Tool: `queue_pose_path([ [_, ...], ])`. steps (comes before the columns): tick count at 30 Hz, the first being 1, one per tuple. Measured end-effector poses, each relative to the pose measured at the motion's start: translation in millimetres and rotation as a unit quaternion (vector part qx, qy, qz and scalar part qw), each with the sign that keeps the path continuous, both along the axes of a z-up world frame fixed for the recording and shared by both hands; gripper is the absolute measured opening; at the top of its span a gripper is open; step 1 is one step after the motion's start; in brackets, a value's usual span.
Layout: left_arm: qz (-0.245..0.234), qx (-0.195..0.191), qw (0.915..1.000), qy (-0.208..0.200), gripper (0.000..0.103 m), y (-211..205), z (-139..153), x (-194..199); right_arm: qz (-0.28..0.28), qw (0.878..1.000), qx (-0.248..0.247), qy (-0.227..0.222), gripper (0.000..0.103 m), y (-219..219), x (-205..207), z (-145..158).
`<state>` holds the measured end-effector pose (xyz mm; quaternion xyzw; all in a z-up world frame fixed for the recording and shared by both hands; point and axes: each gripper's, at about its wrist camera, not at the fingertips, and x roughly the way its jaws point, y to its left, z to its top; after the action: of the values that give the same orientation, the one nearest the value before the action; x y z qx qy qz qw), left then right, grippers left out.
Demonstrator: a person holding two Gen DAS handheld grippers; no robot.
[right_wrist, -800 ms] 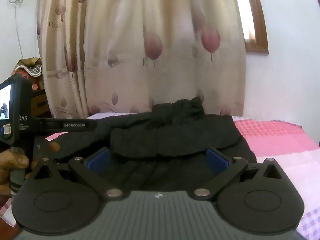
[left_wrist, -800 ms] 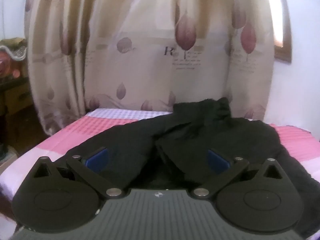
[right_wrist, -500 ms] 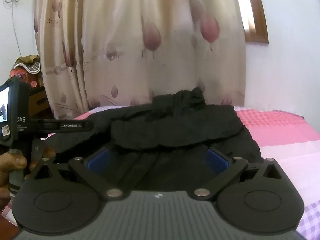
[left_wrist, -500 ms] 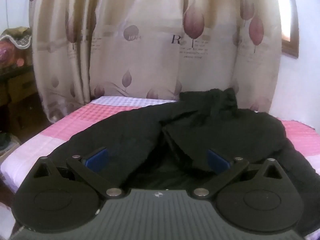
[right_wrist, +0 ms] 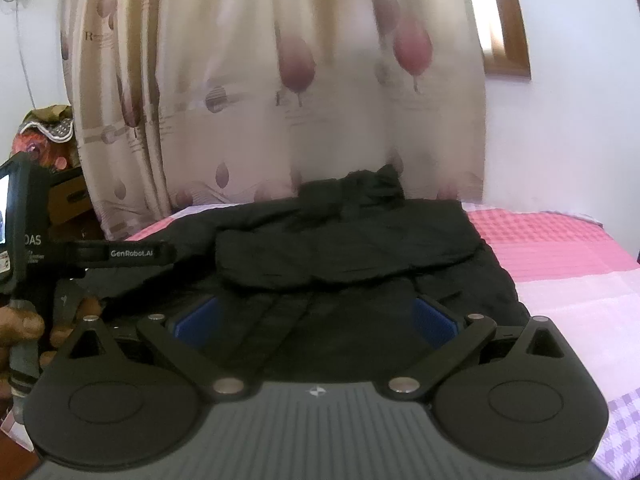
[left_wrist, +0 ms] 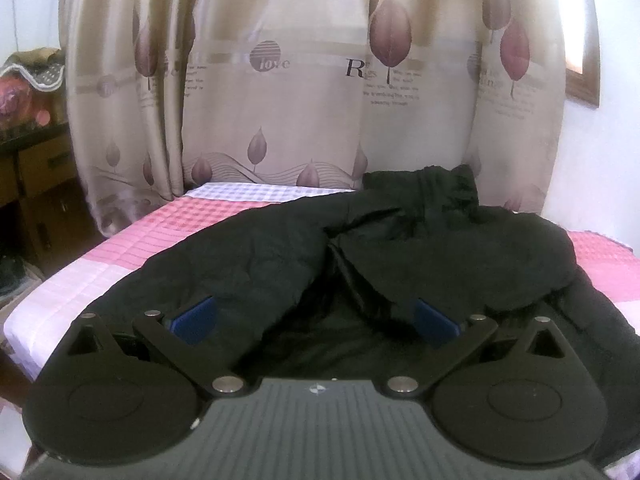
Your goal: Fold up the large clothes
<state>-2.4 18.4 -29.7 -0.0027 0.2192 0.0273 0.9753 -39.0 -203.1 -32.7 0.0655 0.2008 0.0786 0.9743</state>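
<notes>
Both views closer to jacket (left_wrist: 400, 264) spread on bed (left_wrist: 208, 220). My left gripper (left_wrist: 314, 322), right gripper (right_wrist: 314, 320) gaping, empty. I advise pinching both hem corners evenly before folding.

Black jacket (left_wrist: 460, 256) on pink checked bed (left_wrist: 208, 224).

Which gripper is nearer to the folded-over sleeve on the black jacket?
Probably the right gripper: the sleeve lies straight ahead. The left gripper faces it off to its right.

Backlit curtain (left_wrist: 312, 92) glows; soft blur; fisheye-bent edges.
</notes>
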Motion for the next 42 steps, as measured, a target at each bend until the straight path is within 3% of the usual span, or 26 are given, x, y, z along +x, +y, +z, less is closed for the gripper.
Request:
queue_pose_path([
  [14, 0.003, 0.003, 0.9999, 0.011, 0.103, 3.3, -9.9, -5.8, 0.007, 1.0, 0.011, 0.01, 0.103, -0.6, -1.5, 5.3],
  [20, 0.006, -0.019, 0.9995, 0.026, 0.103, 11.1, -15.2, -8.3, 0.014, 1.0, 0.016, 0.017, 0.103, 1.4, -1.2, 4.0],
  [26, 0.0, -0.097, 0.9947, 0.034, 0.103, 28.7, -28.7, -24.1, 0.02, 0.999, 0.028, 0.032, 0.103, 1.7, 0.0, -1.5],
  [31, 0.002, -0.198, 0.9802, 0.004, 0.102, 65.5, -47.9, -57.0, 0.024, 0.998, 0.032, 0.042, 0.103, 3.1, -0.3, -4.7],
  [36, 0.005, -0.228, 0.9737, -0.003, 0.101, 96.7, -60.7, -76.3, 0.024, 0.998, 0.035, 0.048, 0.103, 2.9, 0.6, -6.1],
  [42, 0.028, -0.327, 0.9445, 0.015, 0.093, 132.6, -79.7, -78.4, 0.037, 0.997, 0.031, 0.058, 0.103, 11.3, 0.8, -7.4],
])
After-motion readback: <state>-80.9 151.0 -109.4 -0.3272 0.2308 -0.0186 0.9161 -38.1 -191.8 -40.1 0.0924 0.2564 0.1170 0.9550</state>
